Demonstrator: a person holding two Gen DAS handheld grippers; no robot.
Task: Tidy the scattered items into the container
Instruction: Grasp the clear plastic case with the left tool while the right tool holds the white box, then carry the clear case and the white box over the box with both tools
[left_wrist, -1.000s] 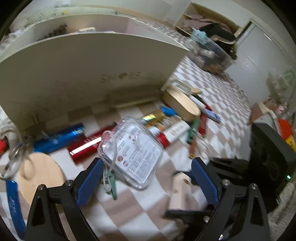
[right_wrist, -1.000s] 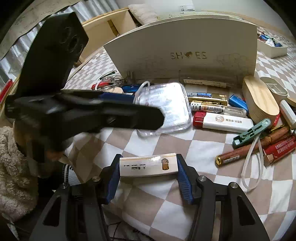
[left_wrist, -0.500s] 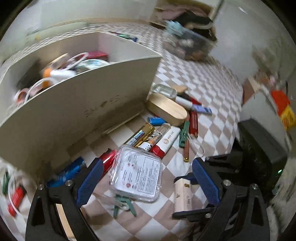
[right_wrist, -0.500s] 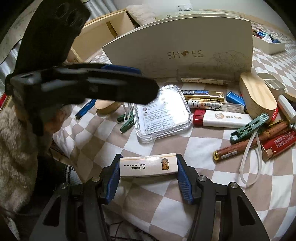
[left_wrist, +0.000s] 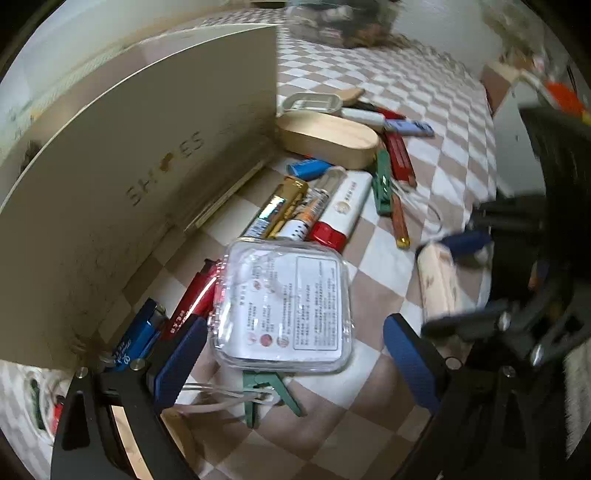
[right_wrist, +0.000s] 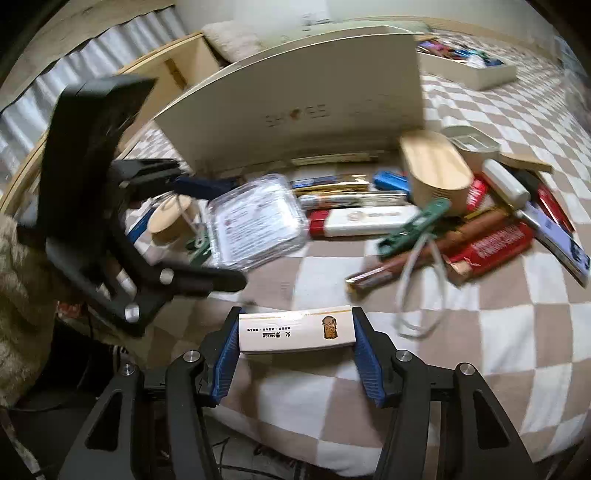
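Note:
My right gripper is shut on a white matchbox, held just above the checked cloth at the near edge. The same matchbox shows blurred at the right of the left wrist view. My left gripper is open and points steeply down. A clear plastic case with a printed label lies flat between its blue fingers, with a gap on the right side. In the right wrist view the left gripper straddles the clear case. The cream container marked SHOES stands behind the scattered items.
Beside the container lie a wooden oval box, a white tube with a red cap, a green clip, red packs, pens and a white cord. A second green clip pokes from under the case. A small tray sits far back.
My left gripper has rolled and moved in over the clear case, which now lies between its fingers. The right gripper has kept its hold on the matchbox and shifted slightly.

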